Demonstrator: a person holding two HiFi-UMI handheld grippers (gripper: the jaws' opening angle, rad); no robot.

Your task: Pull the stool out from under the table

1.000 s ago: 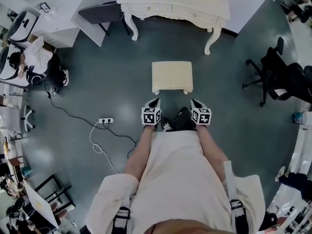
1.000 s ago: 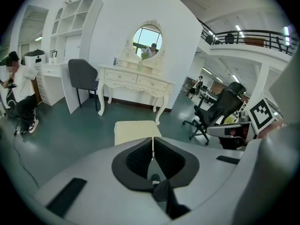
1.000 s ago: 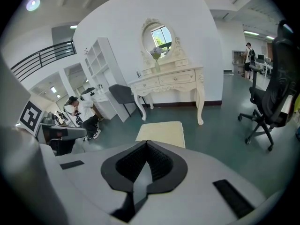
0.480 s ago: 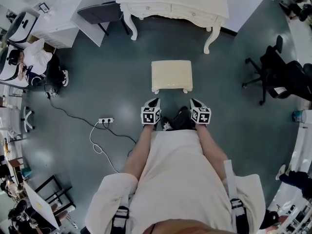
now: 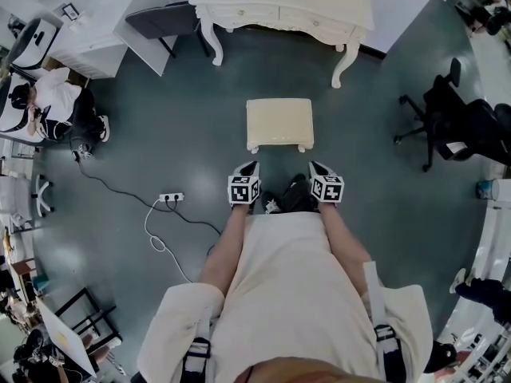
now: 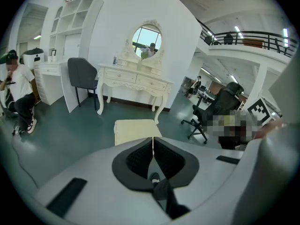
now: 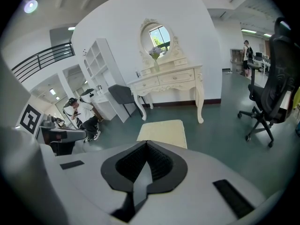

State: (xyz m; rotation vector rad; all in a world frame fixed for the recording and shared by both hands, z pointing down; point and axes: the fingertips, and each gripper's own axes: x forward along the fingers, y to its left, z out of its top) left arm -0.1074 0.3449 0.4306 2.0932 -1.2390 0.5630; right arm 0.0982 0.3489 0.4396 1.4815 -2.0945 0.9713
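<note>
The cream stool (image 5: 279, 124) stands on the green floor, well out from the cream dressing table (image 5: 287, 6) at the top of the head view. My left gripper (image 5: 248, 167) and right gripper (image 5: 318, 167) hover side by side just short of the stool's near edge, apart from it. Both are shut with nothing between the jaws. From the left gripper (image 6: 153, 142) the stool (image 6: 136, 130) lies just ahead, and the right gripper (image 7: 146, 146) sees the stool (image 7: 162, 132) in front of the table (image 7: 169, 81).
A black office chair (image 5: 451, 118) stands to the right. A grey chair (image 5: 164, 22) and white shelving (image 5: 96, 22) are at the upper left, where a person (image 5: 48, 106) sits. A power strip with cable (image 5: 169, 199) lies on the floor to the left.
The view has shifted slightly; stool and grippers keep the same places relative to each other. Both grippers stay shut.
</note>
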